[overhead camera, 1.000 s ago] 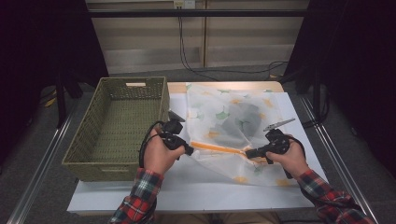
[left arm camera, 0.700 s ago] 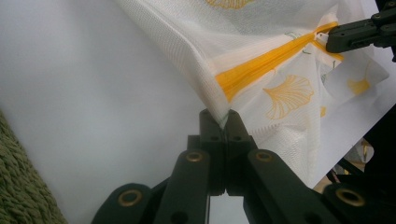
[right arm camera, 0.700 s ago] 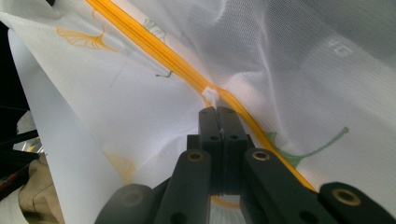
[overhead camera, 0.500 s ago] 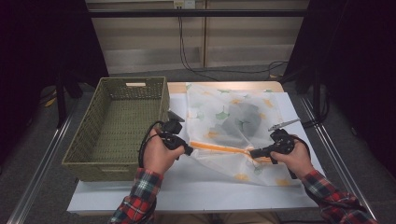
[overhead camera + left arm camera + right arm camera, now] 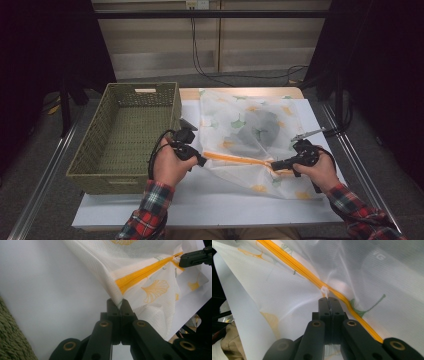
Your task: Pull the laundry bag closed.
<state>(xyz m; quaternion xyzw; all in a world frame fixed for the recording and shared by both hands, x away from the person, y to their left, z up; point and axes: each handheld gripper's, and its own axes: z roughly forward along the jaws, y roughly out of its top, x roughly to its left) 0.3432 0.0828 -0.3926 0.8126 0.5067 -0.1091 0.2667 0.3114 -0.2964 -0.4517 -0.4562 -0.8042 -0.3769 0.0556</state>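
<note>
A white mesh bag (image 5: 235, 117) printed with ginkgo leaves lies on the white table (image 5: 200, 210), with something dark grey (image 5: 260, 127) inside it. An orange zipper (image 5: 235, 159) runs along its near side. My left gripper (image 5: 202, 161) (image 5: 119, 302) is shut on the bag's corner (image 5: 117, 296), by the left end of the zipper (image 5: 142, 276). My right gripper (image 5: 274, 165) (image 5: 328, 300) is shut on the small white zipper pull (image 5: 325, 291) on the orange zipper (image 5: 294, 265). The fabric is stretched taut between them. In the left gripper view, the right gripper (image 5: 181, 261) shows at the top right.
A green woven basket (image 5: 90, 172) stands empty on the table's left, close beside my left hand. The bag's far edge lies near the table's back edge (image 5: 240, 91). Cables (image 5: 200, 60) trail on the floor beyond.
My right gripper has edged slightly to the right along the zipper. My left hand has stayed put.
</note>
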